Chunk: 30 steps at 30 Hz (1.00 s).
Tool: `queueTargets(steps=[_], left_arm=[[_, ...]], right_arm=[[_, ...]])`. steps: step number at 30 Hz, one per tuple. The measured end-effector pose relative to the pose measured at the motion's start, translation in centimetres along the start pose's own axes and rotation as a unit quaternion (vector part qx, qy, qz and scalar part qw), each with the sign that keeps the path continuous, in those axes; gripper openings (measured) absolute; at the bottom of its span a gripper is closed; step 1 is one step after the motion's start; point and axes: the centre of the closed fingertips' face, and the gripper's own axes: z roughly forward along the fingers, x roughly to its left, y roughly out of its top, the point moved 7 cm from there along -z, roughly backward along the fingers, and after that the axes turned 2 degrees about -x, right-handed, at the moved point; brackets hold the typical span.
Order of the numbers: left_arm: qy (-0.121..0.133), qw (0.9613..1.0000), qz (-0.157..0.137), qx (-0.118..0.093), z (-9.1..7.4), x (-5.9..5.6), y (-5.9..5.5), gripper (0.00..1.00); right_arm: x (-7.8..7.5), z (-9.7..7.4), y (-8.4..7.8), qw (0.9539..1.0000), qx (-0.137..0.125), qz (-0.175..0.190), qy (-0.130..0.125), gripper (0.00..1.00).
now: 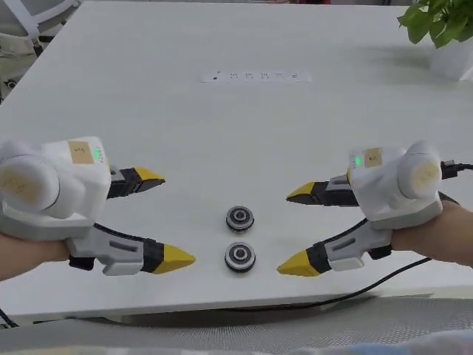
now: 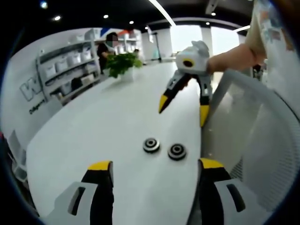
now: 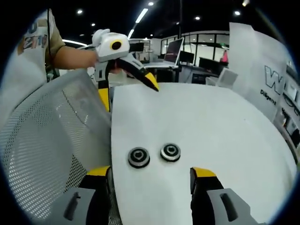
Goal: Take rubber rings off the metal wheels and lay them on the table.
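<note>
Yellow-tipped left tool (image 1: 174, 218) and right tool (image 1: 288, 231) gape empty; between them, two round black-ringed metal wheels (image 1: 239, 218) on pale woodgrain worktop (image 1: 222, 126).

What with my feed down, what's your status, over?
Left gripper, right gripper: jaws open, empty. Round metal wheels untouched, black rubber rings on. Nothing in the way.
</note>
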Motion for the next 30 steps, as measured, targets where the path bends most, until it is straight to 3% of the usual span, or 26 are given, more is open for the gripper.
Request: queueTargets(steps=[9, 30], left_arm=[[-0.014, 0.9999, 0.005, 0.007, 0.9, 0.2, -0.1, 0.71], [-0.065, 0.9969, 0.032, 0.031, 3.5, -0.7, -0.3, 0.6]], right_arm=[[-0.2, 0.9, -0.6, 0.9997, 0.012, -0.012, 0.019, 0.61], [-0.4, 3.1, -0.9, 0.9978, 0.017, -0.006, 0.064, 0.45]])
